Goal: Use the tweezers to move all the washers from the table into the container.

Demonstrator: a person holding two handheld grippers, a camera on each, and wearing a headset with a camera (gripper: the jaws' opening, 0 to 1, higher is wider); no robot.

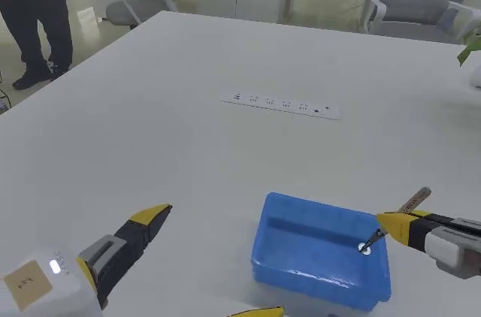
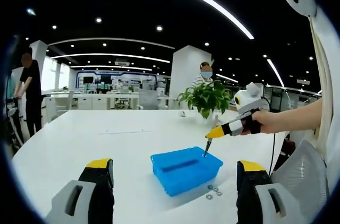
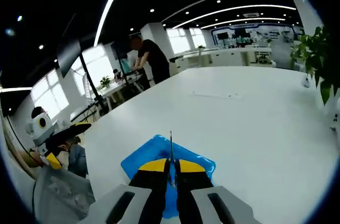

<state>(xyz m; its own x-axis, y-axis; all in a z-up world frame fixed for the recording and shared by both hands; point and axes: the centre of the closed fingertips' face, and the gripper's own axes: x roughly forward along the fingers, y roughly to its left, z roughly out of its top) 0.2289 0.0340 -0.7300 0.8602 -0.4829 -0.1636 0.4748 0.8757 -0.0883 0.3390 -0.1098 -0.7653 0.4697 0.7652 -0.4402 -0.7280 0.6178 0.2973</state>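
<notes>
Washer [image 1: 365,249] gripped by the tweezers [image 1: 373,239] is noted over the container [image 1: 316,212], just inside its rim, right gripper [image 3: 171,166] fingers clamped on the tweezers, left gripper [image 1: 207,264] fingers apart; if pressure is eased unevenly, it may be flicked over that rim onto the bench [image 1: 225,152].

Head view: high over the near edge, facing forward and down the bench [image 1: 188,69], container [image 1: 316,281] close below. Left gripper view: low at near left, facing right across the bench. Right gripper view: close above the container, looking leftward along the tweezers [image 3: 171,147]. Shared by all: container and bench top.
</notes>
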